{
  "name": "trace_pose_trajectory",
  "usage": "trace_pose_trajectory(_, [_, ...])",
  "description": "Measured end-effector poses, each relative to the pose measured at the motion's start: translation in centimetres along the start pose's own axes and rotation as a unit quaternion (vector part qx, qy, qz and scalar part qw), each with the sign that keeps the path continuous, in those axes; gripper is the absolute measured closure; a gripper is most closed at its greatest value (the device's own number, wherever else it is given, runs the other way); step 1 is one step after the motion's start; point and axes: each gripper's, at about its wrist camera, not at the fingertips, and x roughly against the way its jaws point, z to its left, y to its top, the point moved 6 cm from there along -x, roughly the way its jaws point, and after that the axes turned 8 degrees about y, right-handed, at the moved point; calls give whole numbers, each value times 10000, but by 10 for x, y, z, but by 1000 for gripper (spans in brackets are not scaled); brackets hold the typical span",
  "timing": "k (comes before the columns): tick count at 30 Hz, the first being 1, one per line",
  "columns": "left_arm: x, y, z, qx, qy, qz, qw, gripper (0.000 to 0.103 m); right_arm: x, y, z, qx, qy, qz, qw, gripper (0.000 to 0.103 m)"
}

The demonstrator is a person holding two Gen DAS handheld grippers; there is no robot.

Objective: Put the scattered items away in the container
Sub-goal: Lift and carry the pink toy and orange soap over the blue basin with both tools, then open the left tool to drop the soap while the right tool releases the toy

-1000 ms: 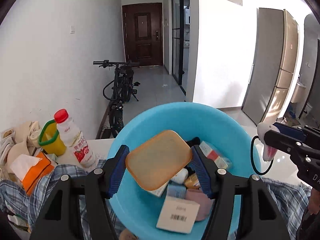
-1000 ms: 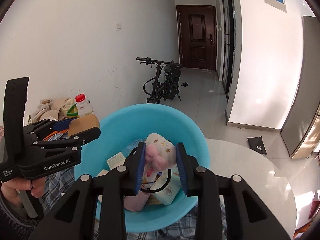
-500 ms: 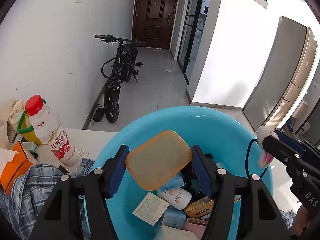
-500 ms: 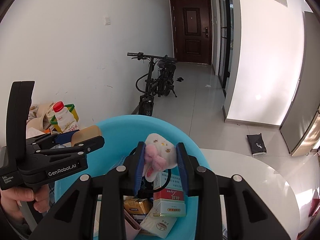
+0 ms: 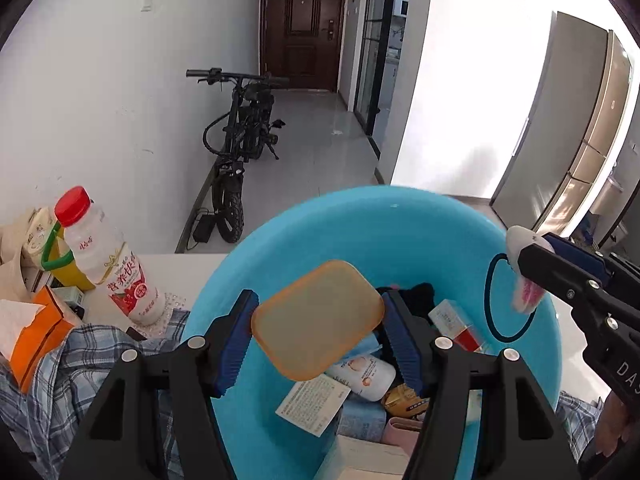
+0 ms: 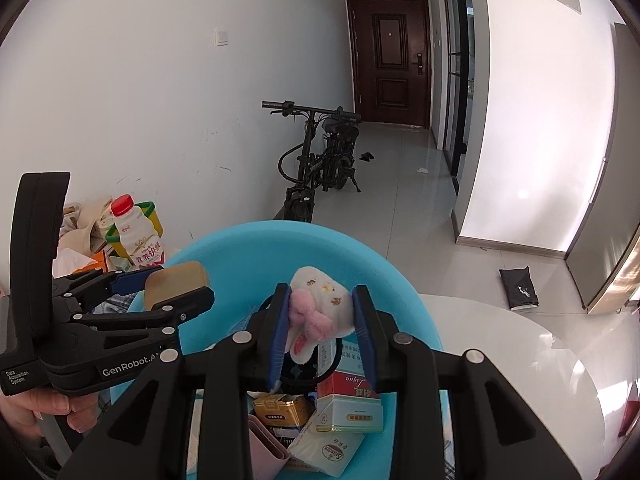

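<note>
A blue basin (image 5: pixel 400 232) sits on the table and holds several boxes, packets and a small bottle. My left gripper (image 5: pixel 320 320) is shut on a flat orange lid (image 5: pixel 318 318) and holds it over the basin's near side. My right gripper (image 6: pixel 320 320) is shut on a white and pink plush hair tie (image 6: pixel 320 312) with a black elastic loop, held above the basin (image 6: pixel 320 240). The right gripper also shows in the left wrist view (image 5: pixel 532 276), over the basin's right rim. The left gripper shows in the right wrist view (image 6: pixel 176 288).
A red-capped drink bottle (image 5: pixel 108 264), a yellow jug (image 5: pixel 60 264), an orange tissue box (image 5: pixel 36 328) and a plaid cloth (image 5: pixel 80 368) lie left of the basin. The white round table (image 6: pixel 520 360) extends right. A bicycle (image 5: pixel 240 140) stands against the far wall.
Both grippers have risen and tilted up over the basin, still holding the lid and the hair tie. The basin's contents now show lower in both views.
</note>
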Motion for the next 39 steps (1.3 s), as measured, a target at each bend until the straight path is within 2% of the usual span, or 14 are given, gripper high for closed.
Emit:
trace_pose_trajectory(3, [-17,-14,-6,-242,21,514,9984,37,-20,-14,-3,-200,-66,702,9973,73])
trace_pose_trajectory(7, [-35,-30,-8,-467,360,1228,9907,37,-39,-29,-3,-391,24,1532,9874,73])
trace_pose_trajectory(9, [-38,-34,-6,-387,456,1501,9869,37,-44,-32,1,-315,66,1748,9841,73])
trace_pose_trajectory(11, [-38,-34,-7,-380,377,1641,9850,37,-44,-32,3,-291,23,1841,9825,73])
trace_pose_trajectory(15, [-31,-27,-8,-465,478,1470,9869,37,-41,-28,4,-299,56,1793,9833,73])
trace_pose_trajectory(20, [-34,-28,-11,-373,314,1553,9867,37,-39,-24,5,-264,32,1791,9835,73])
trace_pose_trajectory(24, [-43,-33,-10,-392,350,1681,9844,36,-45,-25,6,-303,15,1837,9825,73])
trace_pose_trajectory(25, [-45,-35,-9,-379,326,1710,9840,32,-47,-26,6,-327,8,1847,9823,73])
trace_pose_trajectory(26, [-47,-36,-8,-364,333,1712,9840,21,-47,-27,5,-352,4,1850,9821,73])
trace_pose_trajectory(27, [-48,-36,-7,-352,371,1671,9846,13,-47,-28,5,-366,8,1854,9820,73])
trace_pose_trajectory(39, [-41,-29,-6,-677,599,1430,9856,13,-48,-27,9,-376,110,1810,9827,73])
